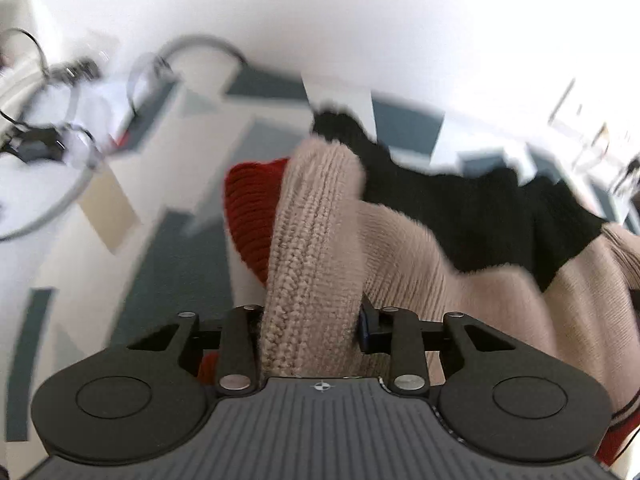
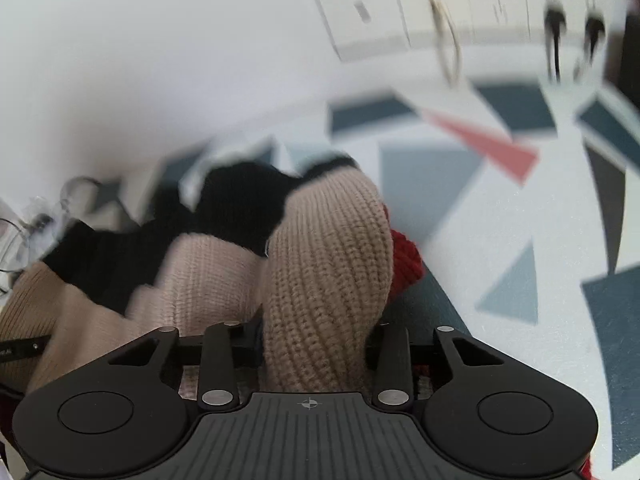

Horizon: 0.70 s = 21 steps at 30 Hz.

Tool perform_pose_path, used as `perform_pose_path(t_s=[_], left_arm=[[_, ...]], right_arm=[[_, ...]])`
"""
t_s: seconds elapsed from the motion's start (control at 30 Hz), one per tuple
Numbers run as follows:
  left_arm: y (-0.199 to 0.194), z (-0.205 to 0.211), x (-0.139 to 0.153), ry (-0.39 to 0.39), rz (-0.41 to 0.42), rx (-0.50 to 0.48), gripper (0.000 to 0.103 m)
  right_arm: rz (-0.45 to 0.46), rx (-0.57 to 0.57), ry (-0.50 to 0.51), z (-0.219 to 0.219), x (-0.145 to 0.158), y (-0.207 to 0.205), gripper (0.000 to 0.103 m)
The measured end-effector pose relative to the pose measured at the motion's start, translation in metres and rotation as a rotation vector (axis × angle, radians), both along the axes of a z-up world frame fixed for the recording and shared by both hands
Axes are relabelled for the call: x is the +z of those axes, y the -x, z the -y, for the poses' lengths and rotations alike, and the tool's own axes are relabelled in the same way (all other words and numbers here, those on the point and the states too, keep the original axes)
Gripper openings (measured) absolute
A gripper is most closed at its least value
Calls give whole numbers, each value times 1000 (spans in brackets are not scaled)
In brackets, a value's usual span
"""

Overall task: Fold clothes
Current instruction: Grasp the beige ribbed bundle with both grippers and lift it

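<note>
A chunky knit sweater [image 1: 404, 256] in beige, black and red lies bunched on a patterned surface. In the left wrist view my left gripper [image 1: 310, 332] is shut on a thick beige fold of it, the knit bulging up between the jaws; a red part [image 1: 252, 204] hangs to the left and a black band [image 1: 480, 216] runs to the right. In the right wrist view my right gripper [image 2: 314, 346] is shut on another beige fold of the sweater [image 2: 328, 264]. Black knit [image 2: 236, 204] lies left of it, and a bit of red [image 2: 406, 260] shows on the right.
The surface [image 2: 500, 220] has white, grey, dark teal and pink geometric patches. A white wall with sockets and plugs [image 2: 556, 24] stands behind on the right. Loose cables and small dark devices [image 1: 48, 136] lie at the far left in the left wrist view.
</note>
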<state>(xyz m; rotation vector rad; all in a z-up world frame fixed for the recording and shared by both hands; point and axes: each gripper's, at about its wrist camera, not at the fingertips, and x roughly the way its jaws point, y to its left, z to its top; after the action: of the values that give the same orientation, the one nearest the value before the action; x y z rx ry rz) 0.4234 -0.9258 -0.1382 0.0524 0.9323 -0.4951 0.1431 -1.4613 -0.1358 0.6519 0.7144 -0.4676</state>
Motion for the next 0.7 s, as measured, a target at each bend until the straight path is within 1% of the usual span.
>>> perform_pose_path(t_s=[0.03,0.13,0.2,0.3,0.43,0.53,0.7], left_arm=[[4,-7,10,11,27,7,32],[16,-23,35,3,102,-3,32],[22,-38,47,26,124,-4,31],[35,-62,61,60,152,23,31],[50,-81,75,39,223,42,31],[58,-100,88,54,247,78,31],[80,-139,109,57,318,122,31]], right_arm=[[50,-23,1,-3,11,7,31],[191,-112,-9,-4,50,33,29],[232,-130,21,-11,74,41,28],[270,-101,77,-27,99,43,27],[305,-47,147,-56,127,31,27],[325,0,177,-81,145,20,27],[358,62,200,-125,169,6,27]])
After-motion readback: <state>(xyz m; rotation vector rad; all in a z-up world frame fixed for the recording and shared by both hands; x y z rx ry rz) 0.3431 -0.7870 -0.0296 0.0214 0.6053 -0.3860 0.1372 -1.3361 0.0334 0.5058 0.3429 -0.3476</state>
